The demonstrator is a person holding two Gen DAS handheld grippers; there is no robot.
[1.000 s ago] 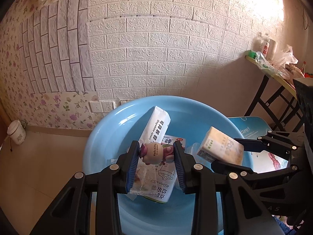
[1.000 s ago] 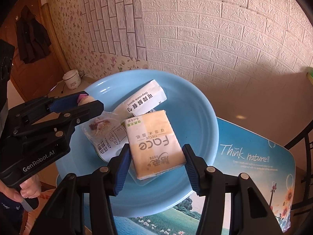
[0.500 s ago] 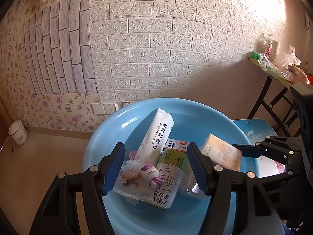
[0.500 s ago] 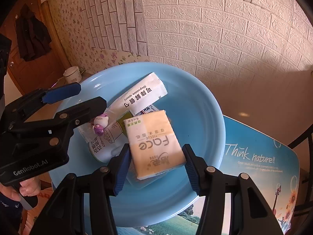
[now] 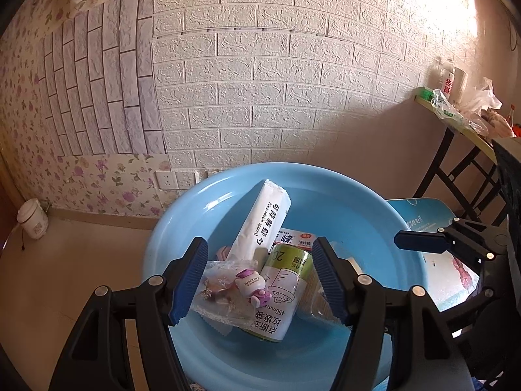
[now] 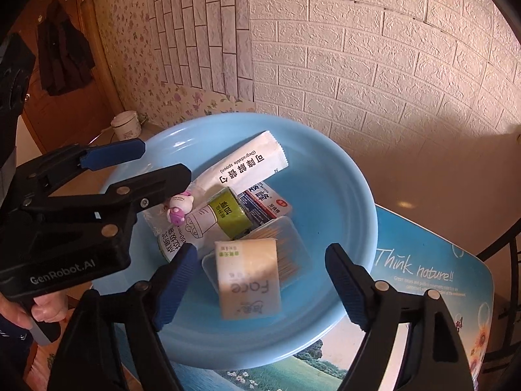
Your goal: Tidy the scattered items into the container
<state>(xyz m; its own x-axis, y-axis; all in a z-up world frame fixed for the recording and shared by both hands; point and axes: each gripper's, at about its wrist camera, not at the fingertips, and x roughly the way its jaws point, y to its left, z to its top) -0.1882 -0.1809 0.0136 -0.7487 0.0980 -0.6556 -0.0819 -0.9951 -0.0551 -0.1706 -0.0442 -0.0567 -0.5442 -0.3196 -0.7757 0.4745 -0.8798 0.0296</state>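
Left gripper (image 5: 260,277): jaws spread wide, holding nothing, poised over the blue basin (image 5: 374,215). Directly beneath it, a small Hello Kitty figure (image 5: 250,285) in a clear packet lies on a roll of rubbish bags (image 5: 280,293). Right gripper (image 6: 257,286): jaws likewise wide apart and empty. The tissue pack (image 6: 249,282) lies blurred between them, over a clear toothpick box (image 6: 289,244) inside the basin. A white spoon sachet (image 6: 244,166) leans against the far wall of the basin.

Warm sunlight flares on the brick wall (image 5: 433,16) upper right; fisheye bends and darkens the edges, and the tissue pack (image 6: 249,280) is motion-blurred.
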